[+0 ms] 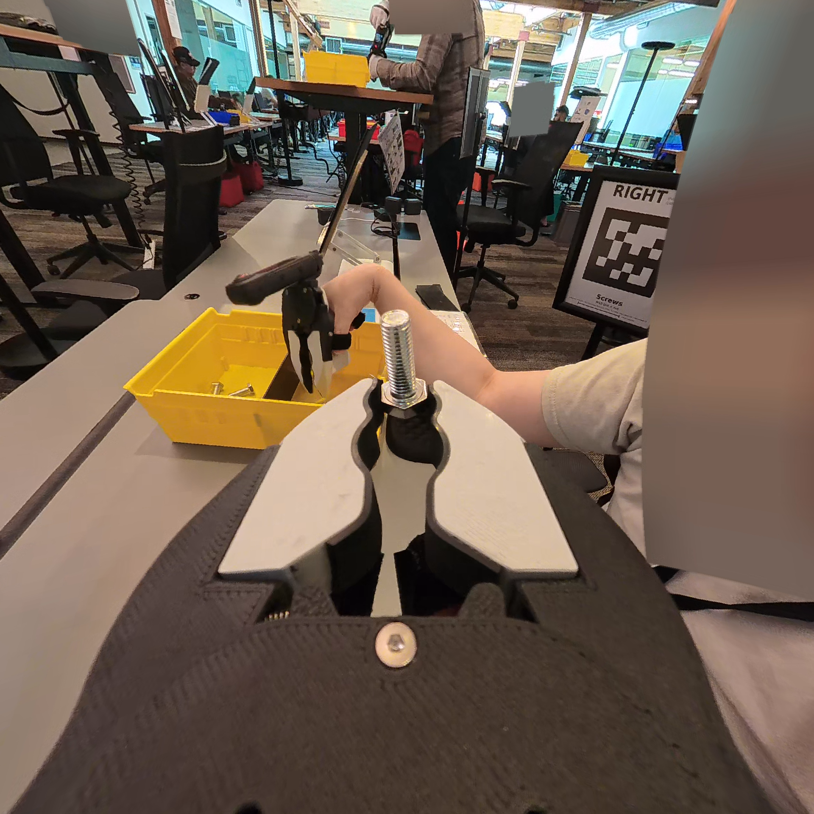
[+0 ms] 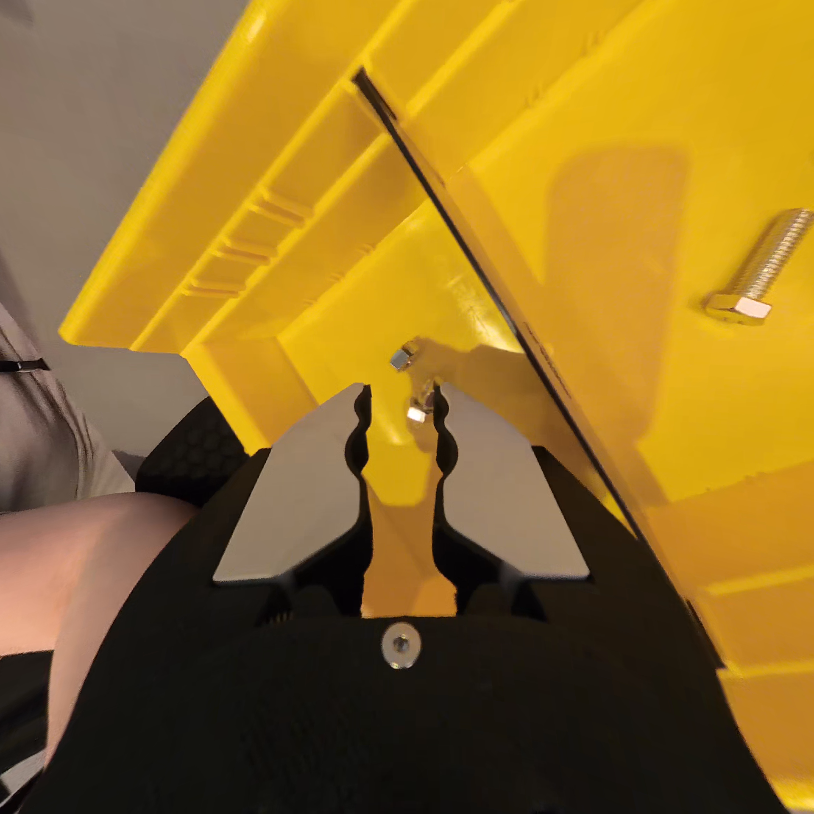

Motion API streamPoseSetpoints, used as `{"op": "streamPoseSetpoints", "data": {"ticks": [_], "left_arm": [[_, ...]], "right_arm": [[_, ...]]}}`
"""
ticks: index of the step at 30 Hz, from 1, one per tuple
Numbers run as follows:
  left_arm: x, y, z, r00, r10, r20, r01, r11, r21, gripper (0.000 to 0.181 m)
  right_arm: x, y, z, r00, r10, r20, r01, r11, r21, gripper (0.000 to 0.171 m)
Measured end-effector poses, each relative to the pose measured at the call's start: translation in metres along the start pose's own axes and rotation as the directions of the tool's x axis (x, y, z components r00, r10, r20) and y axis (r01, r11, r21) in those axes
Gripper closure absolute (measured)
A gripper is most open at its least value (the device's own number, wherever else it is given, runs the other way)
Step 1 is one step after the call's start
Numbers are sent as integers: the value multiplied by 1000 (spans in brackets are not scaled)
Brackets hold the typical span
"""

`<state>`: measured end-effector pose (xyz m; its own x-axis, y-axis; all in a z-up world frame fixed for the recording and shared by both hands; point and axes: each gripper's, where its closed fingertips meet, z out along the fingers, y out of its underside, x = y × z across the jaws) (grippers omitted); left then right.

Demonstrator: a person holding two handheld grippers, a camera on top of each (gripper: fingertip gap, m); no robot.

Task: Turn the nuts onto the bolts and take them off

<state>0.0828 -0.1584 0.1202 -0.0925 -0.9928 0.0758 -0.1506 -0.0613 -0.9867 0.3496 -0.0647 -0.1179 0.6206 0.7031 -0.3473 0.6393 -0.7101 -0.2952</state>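
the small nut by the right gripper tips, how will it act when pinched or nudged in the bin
The nut looks like hard shiny metal, so it may slip between the right hand-held gripper fingertips. Being tiny on the smooth yellow bin floor, it would probably slide or tumble when nudged. It should stay rigid.

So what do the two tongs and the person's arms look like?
Both alike: left tongs and right tongs have pale grey fingers with wavy black inner edges on a textured black body with one silver screw. The person's arm is bare below a short light grey sleeve.

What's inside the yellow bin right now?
Yellow bin: black divider, two nuts by the right claw, bolt beyond. Floor beneath the claw is hidden.
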Motion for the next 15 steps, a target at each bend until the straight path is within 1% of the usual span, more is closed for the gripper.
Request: {"op": "streamPoseSetpoints", "data": {"ticks": [3,5,6,7,8,9,10,11,12,13,14,15], "left_arm": [[0,1,2,1000,2,-1,-2,1000,-4,163],[-2,3,4,1000,6,12,-6,1000,-9,163],[-5,4,4,999,13,30,-12,1000,-14,163],[-7,5,5,999,18,42,-17,1000,-21,163],[-8,6,5,998,21,52,-20,999,-26,163],[-10,7,6,998,25,62,-23,999,-32,163],[-12,8,6,997,30,73,-27,999,-37,163],[-13,9,6,996,34,83,-31,999,-42,163],[-14,9,6,996,35,86,-31,999,-43,163],[-15,9,5,996,32,85,-28,999,-42,163],[-15,9,5,996,28,84,-25,999,-40,163],[-16,9,5,996,26,87,-23,999,-40,163]], "right_arm": [[-9,-20,-19,996,-74,-55,79,993,88,143],[-30,-49,-38,976,-197,-97,213,958,193,142],[-45,-67,-50,953,-267,-141,296,921,254,142],[-62,-89,-63,920,-340,-195,388,862,325,141],[-84,-112,-77,878,-407,-251,477,780,406,141],[-111,-136,-91,839,-458,-295,544,678,494,142],[-142,-156,-105,809,-501,-307,575,569,588,142],[-175,-172,-117,789,-544,-284,566,464,682,140],[-207,-183,-126,771,-587,-247,528,372,763,134],[-234,-190,-132,751,-627,-208,479,301,825,130],[-256,-196,-133,735,-657,-168,431,262,863,130],[-273,-200,-130,722,-680,-126,396,256,882,130]]}}
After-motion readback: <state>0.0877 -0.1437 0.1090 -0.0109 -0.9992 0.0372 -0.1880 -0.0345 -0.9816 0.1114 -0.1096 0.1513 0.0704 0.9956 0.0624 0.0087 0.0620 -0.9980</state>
